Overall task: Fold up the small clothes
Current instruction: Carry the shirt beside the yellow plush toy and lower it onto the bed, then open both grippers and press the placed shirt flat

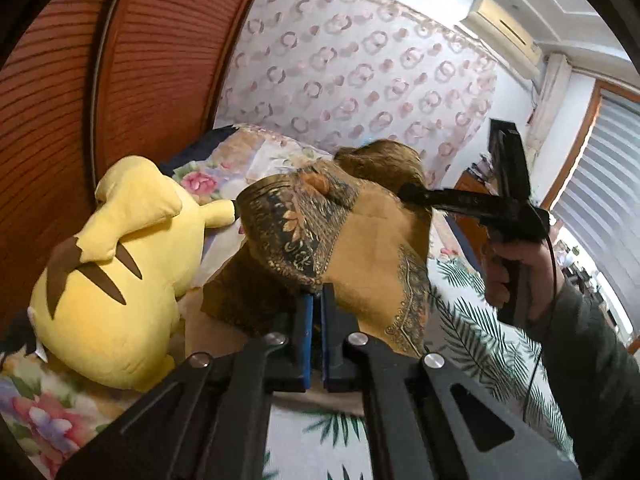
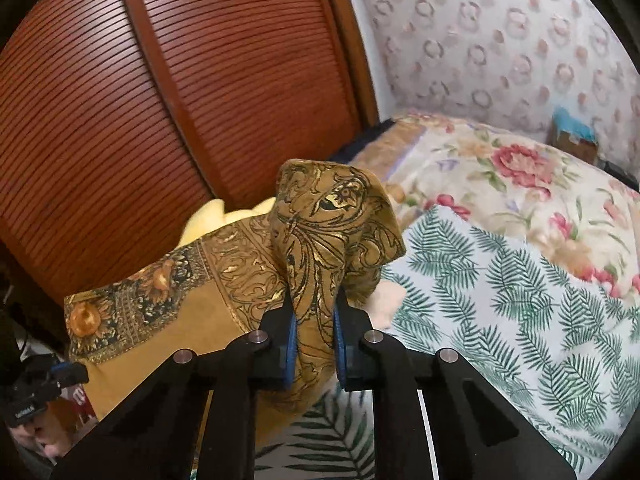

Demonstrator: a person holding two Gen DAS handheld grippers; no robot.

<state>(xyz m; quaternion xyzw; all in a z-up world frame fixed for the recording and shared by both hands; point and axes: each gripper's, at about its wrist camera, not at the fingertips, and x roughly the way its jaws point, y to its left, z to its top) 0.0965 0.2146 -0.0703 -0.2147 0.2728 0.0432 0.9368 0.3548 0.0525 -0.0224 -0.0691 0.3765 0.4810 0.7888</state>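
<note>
Both claws pinch the brown cloth (image 1: pixel 360 248) above the bed (image 2: pixel 500 280): left claw (image 1: pixel 317 300), right claw (image 2: pixel 314 320).

The mustard-gold cloth (image 1: pixel 372 248) with dark ornate borders and scrollwork was held aloft above the bedding, bunched and draped rather than flat. One gathered corner (image 2: pixel 320 240) stood upright in folds, and a sunflower-patterned edge (image 2: pixel 120 320) stretched leftward.
</note>
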